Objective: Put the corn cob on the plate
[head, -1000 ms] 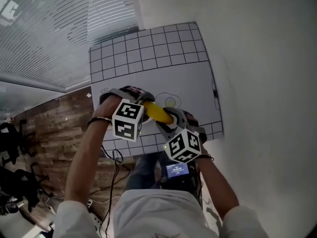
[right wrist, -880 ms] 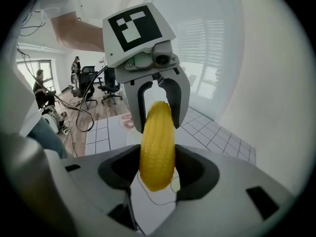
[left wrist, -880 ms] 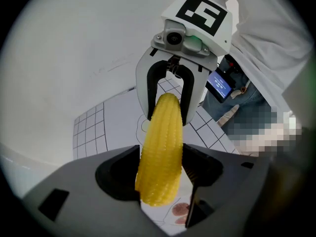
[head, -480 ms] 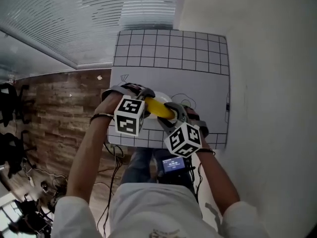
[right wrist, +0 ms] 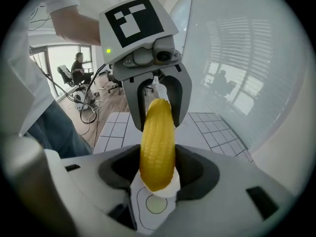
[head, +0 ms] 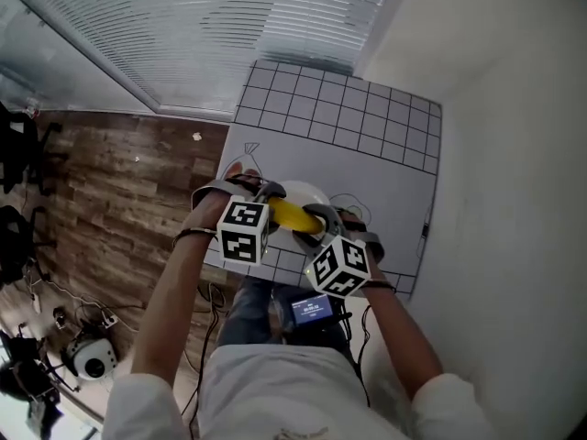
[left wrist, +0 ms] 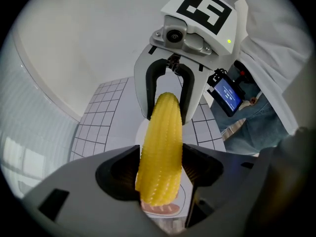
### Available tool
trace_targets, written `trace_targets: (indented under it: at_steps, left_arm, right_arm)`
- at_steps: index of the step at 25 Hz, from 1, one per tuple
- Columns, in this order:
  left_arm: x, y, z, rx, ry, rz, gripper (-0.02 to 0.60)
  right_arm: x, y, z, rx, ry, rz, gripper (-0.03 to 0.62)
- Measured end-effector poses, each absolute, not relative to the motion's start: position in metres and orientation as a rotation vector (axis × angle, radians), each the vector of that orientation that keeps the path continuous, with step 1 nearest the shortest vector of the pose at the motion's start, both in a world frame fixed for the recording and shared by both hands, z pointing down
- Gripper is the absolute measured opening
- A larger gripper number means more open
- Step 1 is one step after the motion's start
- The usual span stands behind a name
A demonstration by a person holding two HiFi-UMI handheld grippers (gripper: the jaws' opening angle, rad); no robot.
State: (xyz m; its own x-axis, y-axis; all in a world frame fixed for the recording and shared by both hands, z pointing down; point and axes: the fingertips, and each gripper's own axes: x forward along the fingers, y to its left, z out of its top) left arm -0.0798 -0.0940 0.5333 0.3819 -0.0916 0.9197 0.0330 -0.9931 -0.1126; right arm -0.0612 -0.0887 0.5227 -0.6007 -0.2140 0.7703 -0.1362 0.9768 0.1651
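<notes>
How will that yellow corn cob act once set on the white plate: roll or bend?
The yellow corn cob is probably stiff: it spans straight between the left gripper and right gripper without sagging. Its round, tapered shape could roll on the white plate. Bumpy kernels likely aid grip.

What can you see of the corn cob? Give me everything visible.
The corn cob is yellow, with rows of small kernels. It looks like plastic and is tapered and whole. It spans between the two grippers: the left gripper is shut on one end, the right gripper on the other. It sits over the white plate on the gridded mat; whether it touches the plate can't be told.
</notes>
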Motion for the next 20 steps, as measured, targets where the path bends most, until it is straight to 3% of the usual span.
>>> trace_targets:
  at_steps: [20]
  left_arm:
    - [-0.067, -0.108, 0.598, -2.546, 0.187, -1.705, 0.267]
  right_arm:
    - [-0.046, -0.101, 0.593, 0.114, -2.152, -0.116, 0.222]
